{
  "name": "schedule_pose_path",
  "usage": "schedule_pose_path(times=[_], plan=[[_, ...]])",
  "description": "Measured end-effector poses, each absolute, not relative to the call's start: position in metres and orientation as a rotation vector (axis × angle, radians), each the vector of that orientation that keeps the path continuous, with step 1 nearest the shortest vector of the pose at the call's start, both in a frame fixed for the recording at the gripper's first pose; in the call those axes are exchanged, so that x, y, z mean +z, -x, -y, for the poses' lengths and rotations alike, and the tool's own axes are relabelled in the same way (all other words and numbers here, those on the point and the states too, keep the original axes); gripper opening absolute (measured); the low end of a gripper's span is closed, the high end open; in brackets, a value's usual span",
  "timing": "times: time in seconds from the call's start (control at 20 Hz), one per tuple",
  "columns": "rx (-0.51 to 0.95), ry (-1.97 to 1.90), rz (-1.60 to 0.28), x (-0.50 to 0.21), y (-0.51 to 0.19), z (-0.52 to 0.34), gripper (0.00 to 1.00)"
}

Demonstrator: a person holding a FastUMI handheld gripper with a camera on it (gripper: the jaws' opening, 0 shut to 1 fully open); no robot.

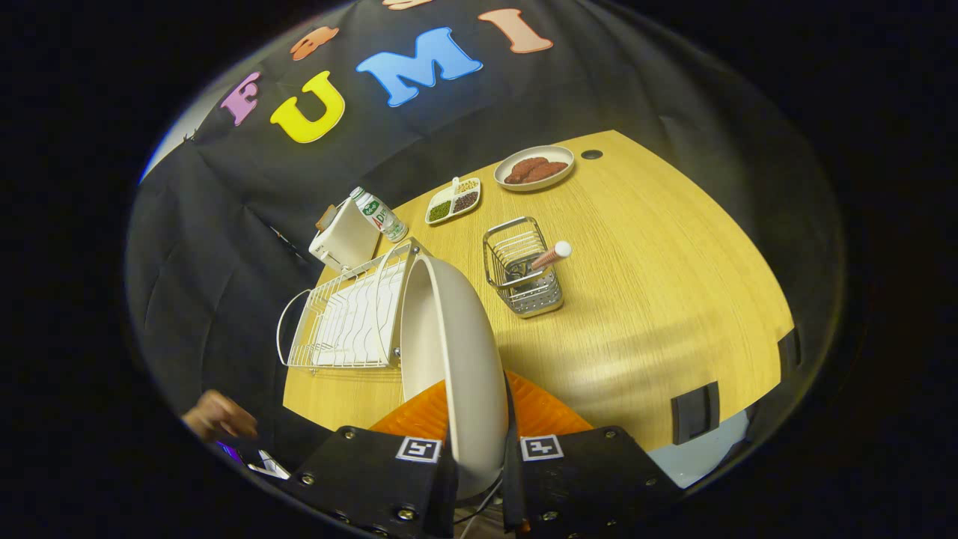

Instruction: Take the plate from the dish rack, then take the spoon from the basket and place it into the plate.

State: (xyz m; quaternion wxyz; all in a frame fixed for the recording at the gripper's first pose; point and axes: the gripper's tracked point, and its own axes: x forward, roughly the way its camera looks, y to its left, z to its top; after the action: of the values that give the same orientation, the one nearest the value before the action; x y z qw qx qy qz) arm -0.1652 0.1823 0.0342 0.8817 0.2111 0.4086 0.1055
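We see the gripper (479, 457) at the bottom centre of the frame, its fingers closed on the edge of the white plate (456, 344), which stands on edge beside the white wire dish rack (352, 318) at left centre. Right of the plate, mid-frame, the spoon (551, 256) leans in the metal basket (524, 273) on the wooden table (658, 299).

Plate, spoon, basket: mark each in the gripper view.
plate (456, 352): gripper view, pale face, held edge-on between the gripper (479, 457) fingers.
spoon (551, 255): gripper view, handle sticking up.
basket (524, 288): gripper view, front wire wall.
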Motion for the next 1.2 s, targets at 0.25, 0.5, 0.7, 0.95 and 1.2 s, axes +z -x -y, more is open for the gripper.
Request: schedule_pose_path(times=[0.25, 0.5, 0.7, 0.95, 1.2], plan=[[0.212, -0.507, -0.888, -0.007, 0.163, -0.179, 0.24], [0.224, -0.585, -0.881, -0.046, 0.157, -0.174, 0.24], [0.237, -0.685, -0.883, -0.072, 0.158, -0.173, 0.26], [0.147, -0.568, -0.911, -0.090, 0.165, -0.148, 0.49], [0.132, -0.365, -0.823, -0.061, 0.158, -0.122, 0.67]])
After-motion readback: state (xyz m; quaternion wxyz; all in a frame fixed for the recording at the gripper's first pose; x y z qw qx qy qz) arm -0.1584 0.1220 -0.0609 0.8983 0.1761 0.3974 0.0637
